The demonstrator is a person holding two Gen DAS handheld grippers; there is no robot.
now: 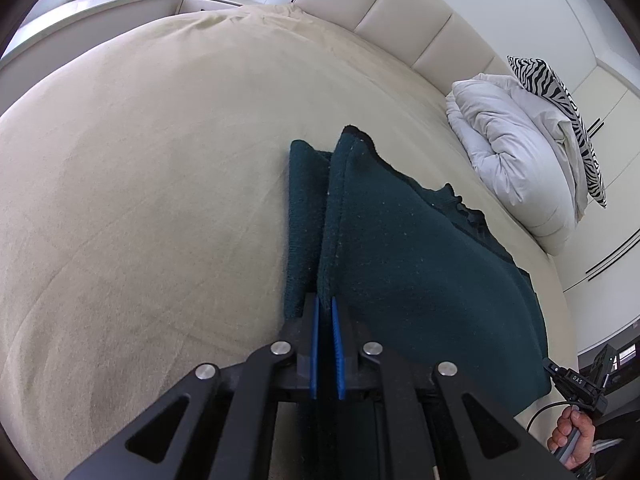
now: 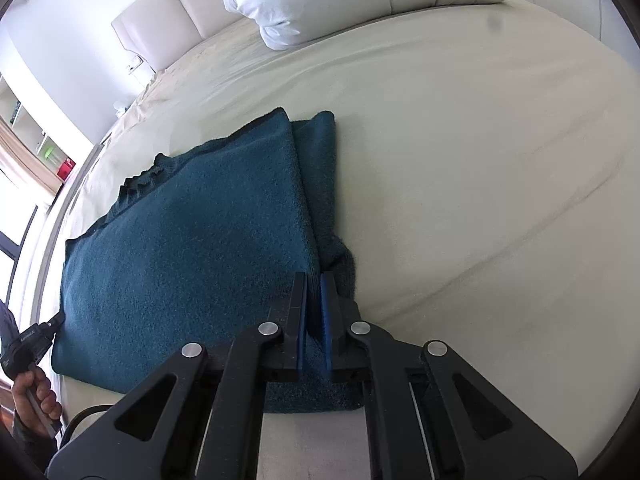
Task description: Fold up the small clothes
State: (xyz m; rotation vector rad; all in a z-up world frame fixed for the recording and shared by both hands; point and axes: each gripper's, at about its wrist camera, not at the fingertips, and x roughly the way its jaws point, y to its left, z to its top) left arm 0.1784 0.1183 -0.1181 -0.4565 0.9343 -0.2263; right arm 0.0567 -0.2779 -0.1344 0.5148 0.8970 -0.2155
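The left gripper [image 1: 325, 304] has its jaws clenched on one edge of the teal garment [image 1: 400, 264]; the right gripper [image 2: 314, 280] pinches the opposite edge; the garment lies folded on the cream bed [image 1: 140, 180], near a white duvet [image 1: 516, 148].

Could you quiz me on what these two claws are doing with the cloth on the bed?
1. True or false: the left claw is shut on an edge of the teal garment.
2. What lies at the head of the bed sheet: A) white duvet and zebra-print pillow, B) a laptop, C) shoes?
3. What colour are the right claw's pads?

Key: 1 true; 2 A; 3 blue.
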